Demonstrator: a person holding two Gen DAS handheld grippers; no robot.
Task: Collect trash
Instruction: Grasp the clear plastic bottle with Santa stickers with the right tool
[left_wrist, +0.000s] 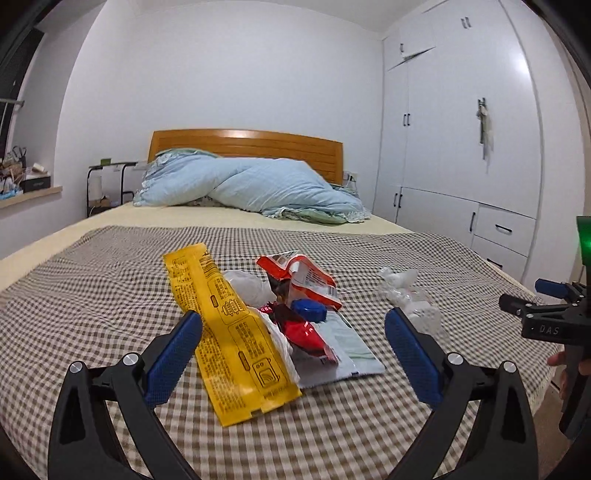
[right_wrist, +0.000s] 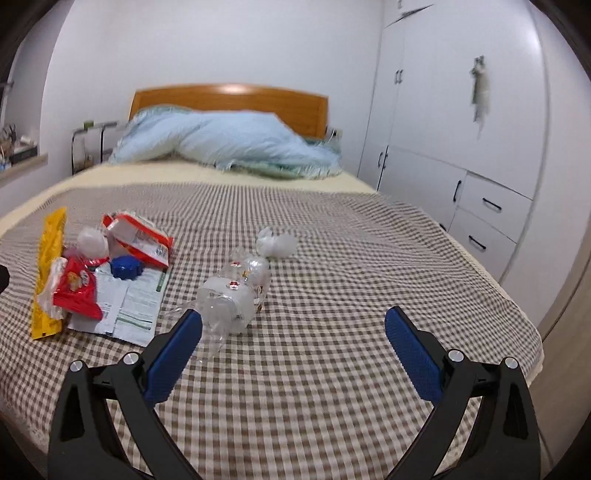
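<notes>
Both hand-held grippers, left (left_wrist: 293, 326) and right (right_wrist: 293, 326), gape empty over the bed (right_wrist: 332, 295); wrappers (left_wrist: 236, 332) at twelve o'clock of the left.

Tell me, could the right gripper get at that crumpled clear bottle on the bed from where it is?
Probably yes. The right gripper is open and empty, and the clear bottle lies on the checked blanket just ahead beside its left finger, with nothing between them.
</notes>
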